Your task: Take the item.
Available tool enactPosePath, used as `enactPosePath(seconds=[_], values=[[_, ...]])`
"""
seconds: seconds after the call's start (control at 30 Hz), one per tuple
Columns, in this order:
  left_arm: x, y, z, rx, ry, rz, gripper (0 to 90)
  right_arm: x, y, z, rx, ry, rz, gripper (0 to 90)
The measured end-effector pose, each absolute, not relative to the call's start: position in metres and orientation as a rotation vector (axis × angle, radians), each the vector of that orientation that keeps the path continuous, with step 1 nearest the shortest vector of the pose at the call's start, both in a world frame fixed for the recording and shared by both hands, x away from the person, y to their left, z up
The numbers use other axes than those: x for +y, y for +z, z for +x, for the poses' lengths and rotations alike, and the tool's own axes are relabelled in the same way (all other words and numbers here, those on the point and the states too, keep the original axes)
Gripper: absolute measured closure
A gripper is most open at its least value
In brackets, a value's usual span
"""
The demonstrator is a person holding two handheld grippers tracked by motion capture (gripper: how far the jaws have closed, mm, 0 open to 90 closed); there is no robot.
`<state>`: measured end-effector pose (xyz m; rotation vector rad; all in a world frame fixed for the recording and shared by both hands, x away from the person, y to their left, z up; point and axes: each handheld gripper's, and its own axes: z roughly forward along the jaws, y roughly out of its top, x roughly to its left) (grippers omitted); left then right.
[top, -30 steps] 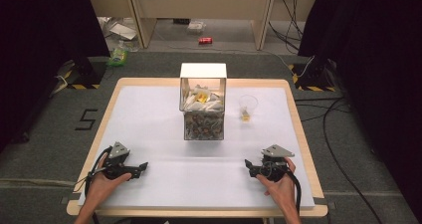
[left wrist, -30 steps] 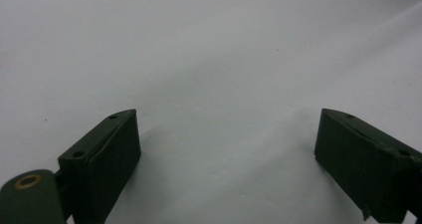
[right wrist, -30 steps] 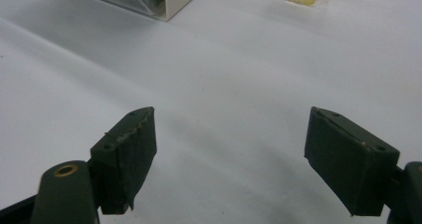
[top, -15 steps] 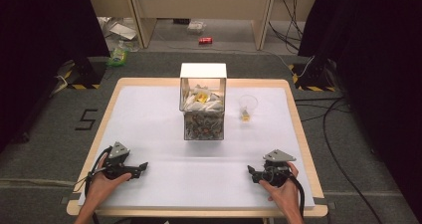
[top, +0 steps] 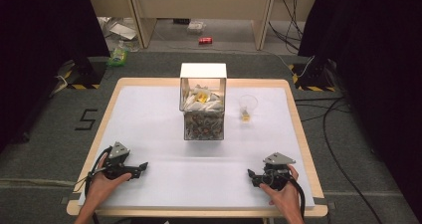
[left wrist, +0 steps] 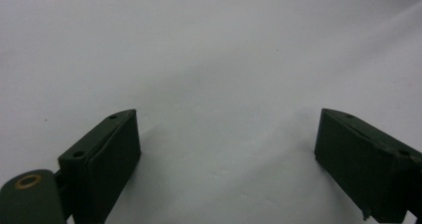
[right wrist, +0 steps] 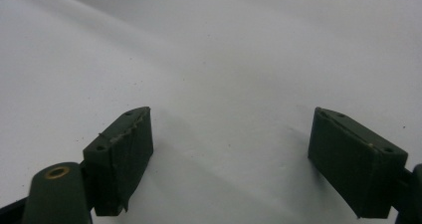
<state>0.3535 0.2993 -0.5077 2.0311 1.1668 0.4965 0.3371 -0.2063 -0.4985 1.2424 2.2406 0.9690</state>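
Resting low on the white sheet point(top: 149, 114), both tools sit at the person's edge of the table point(top: 199, 82): the left gripper point(top: 143, 167) at about seven o'clock of the tabletop, the right gripper point(top: 251, 175) at about five o'clock. Each points inward at the other. Seen along their own lengths, both sets of jaws stand wide apart with nothing but bare sheet between the dark, flat, matte pads.

Compared with a second ago, little has changed. The right hand has drawn slightly back toward the near edge, while the left looks just as it was. Neither tool has come nearer to any object. I judge that the work has not really begun and this is a ready stance before a first reach.

Farther out, near the table's centre and leaning toward twelve o'clock, stands the clear box point(top: 203, 119). It is square-sided, tall and open-topped, with glassy walls. Its lower half holds a grey, gravelly-looking mass. Pale crumpled pieces and a touch of yellow lie above that, though what they are is too small to tell.

Just beside the box at about two o'clock, apart from it, is a small clear cup point(top: 248, 107), thin-walled and upright, with a yellowish bit point(top: 246, 116) at its bottom. Both are well apart from the grippers.

Beyond the table, a red can point(top: 205, 40) lies on the floor.
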Motion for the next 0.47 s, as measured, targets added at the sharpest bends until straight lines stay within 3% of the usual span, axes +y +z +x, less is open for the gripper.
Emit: enactPosePath(seconds=[0.47], values=[[0.2991,-0.5077,0.3534,1.166,0.498,2.032,10.0,-0.2063,-0.4989,0.3374,2.242,0.968,1.250,17.6]])
